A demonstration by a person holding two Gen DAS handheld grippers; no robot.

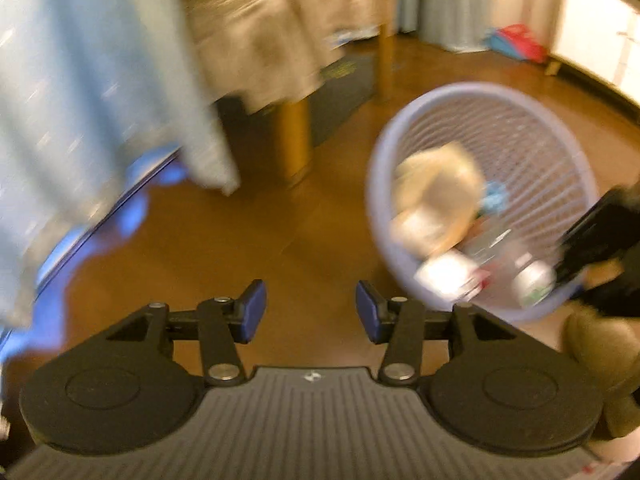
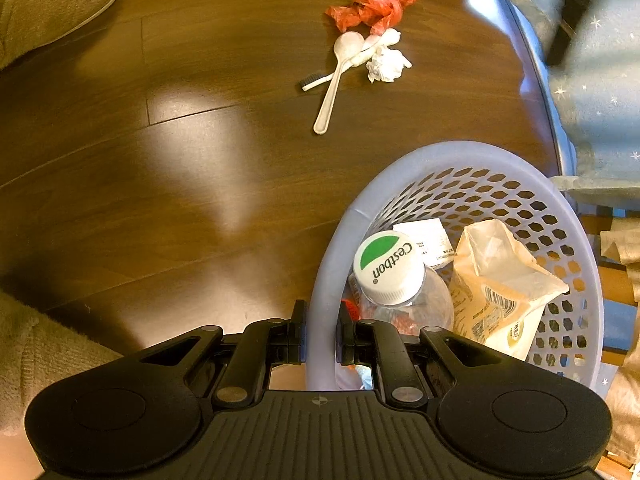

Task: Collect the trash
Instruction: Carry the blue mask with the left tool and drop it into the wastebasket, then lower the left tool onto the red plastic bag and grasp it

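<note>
Right wrist view looks down on a dark wooden floor point(image 2: 192, 184). The right gripper point(image 2: 322, 336) pinches the near rim of a lavender perforated basket point(image 2: 400, 168), one pad outside the wall and one inside. In the basket lie a clear water bottle point(image 2: 400, 280) with a white and green cap, a crumpled cream paper bag point(image 2: 500, 280) and a white box point(image 2: 428, 240). Farther out on the floor, well apart from the basket, sits a cluster of trash: a red plastic wrapper point(image 2: 374, 4), a white plastic spoon point(image 2: 336, 76) crossing a toothbrush point(image 2: 316, 82), and a crumpled tissue point(image 2: 386, 65) just beside them. A beige slipper point(image 2: 52, 4) shows at the upper left corner.

Left wrist view is blurred. The left gripper point(image 1: 311, 316) stands partly open over bare floor, nothing between its blue pads point(image 1: 252, 316). To its right the same basket appears tilted, its contents inside.
</note>
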